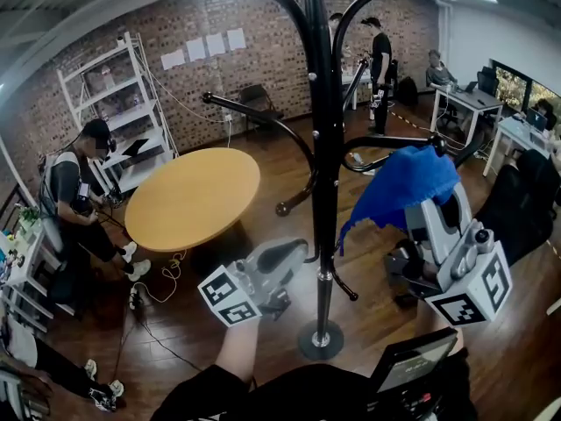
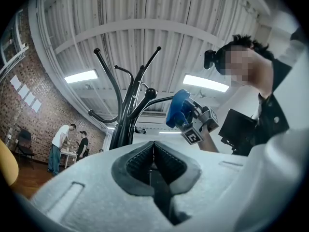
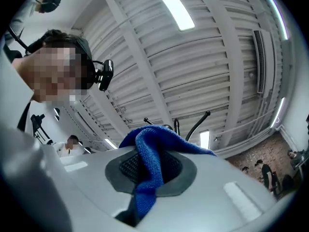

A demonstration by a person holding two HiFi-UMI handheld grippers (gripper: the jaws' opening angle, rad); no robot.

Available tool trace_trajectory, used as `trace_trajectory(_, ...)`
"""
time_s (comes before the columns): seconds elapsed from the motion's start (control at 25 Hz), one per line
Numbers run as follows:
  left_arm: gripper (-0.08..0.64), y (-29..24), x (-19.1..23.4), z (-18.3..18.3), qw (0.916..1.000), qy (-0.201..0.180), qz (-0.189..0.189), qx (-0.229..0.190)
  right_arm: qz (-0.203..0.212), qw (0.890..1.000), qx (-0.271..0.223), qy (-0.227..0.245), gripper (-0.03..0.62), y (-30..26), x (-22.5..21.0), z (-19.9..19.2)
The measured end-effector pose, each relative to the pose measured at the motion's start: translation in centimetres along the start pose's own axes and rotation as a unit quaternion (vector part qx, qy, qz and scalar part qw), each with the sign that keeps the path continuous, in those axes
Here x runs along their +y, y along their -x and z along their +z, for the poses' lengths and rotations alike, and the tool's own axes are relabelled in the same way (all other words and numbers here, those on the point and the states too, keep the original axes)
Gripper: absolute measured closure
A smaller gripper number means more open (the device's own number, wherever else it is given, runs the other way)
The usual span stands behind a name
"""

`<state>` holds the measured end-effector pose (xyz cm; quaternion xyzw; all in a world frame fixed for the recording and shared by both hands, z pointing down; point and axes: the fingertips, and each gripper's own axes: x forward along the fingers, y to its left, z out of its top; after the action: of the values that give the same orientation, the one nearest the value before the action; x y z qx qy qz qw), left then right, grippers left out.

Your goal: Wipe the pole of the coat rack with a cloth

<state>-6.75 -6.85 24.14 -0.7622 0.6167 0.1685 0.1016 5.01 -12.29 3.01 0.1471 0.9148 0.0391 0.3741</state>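
The black coat rack pole (image 1: 326,147) rises in the middle of the head view from a round base (image 1: 320,340), with curved hooks branching off it. My right gripper (image 1: 431,202) is just right of the pole, shut on a blue cloth (image 1: 403,187) that drapes over its jaws and hangs toward the pole. In the right gripper view the cloth (image 3: 149,163) is pinched between the pads. My left gripper (image 1: 294,253) sits low, just left of the pole, apart from it. Its pads (image 2: 145,161) are pressed together with nothing between them, and the rack (image 2: 126,115) stands beyond.
A round wooden table (image 1: 193,196) stands left of the rack. White shelving (image 1: 123,103) lines the brick wall, with a seated person (image 1: 74,196) beside it. Desks (image 1: 473,103) and standing people fill the back right. A dark chair (image 1: 526,200) is at the right. Cables (image 1: 158,288) lie on the floor.
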Motion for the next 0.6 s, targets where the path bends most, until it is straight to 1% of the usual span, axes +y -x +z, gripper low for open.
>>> trace_trajectory(0.08,0.56,-0.1,0.0,0.4,1.0,-0.001,-0.001,-0.003,-0.023,1.0,0.001,0.008,0.571,-0.2,-1.3,-0.5)
trace_trajectory(0.12,0.56,-0.2,-0.1,0.7,1.0,-0.001,0.0,-0.005,-0.036,0.999,0.009,0.008,0.571,-0.5,-2.3,-1.3)
trace_trajectory(0.2,0.56,-0.2,-0.2,1.0,1.0,0.002,0.0,-0.007,-0.048,0.998,0.049,-0.005,0.57,-1.5,-3.7,-4.6)
trace_trajectory(0.28,0.56,0.0,-0.3,1.0,1.0,0.005,0.001,-0.008,-0.048,0.993,0.104,-0.018,0.571,-2.5,-4.1,-9.4)
trace_trajectory(0.44,0.56,0.9,-0.5,0.7,0.9999,0.009,0.006,-0.011,-0.05,0.977,0.204,-0.033,0.569,-1.8,-3.6,-18.9)
trace_trajectory(0.6,0.56,1.6,-0.1,0.2,0.9998,0.013,0.016,-0.008,-0.032,0.957,0.285,-0.048,0.571,2.0,-1.8,-25.4)
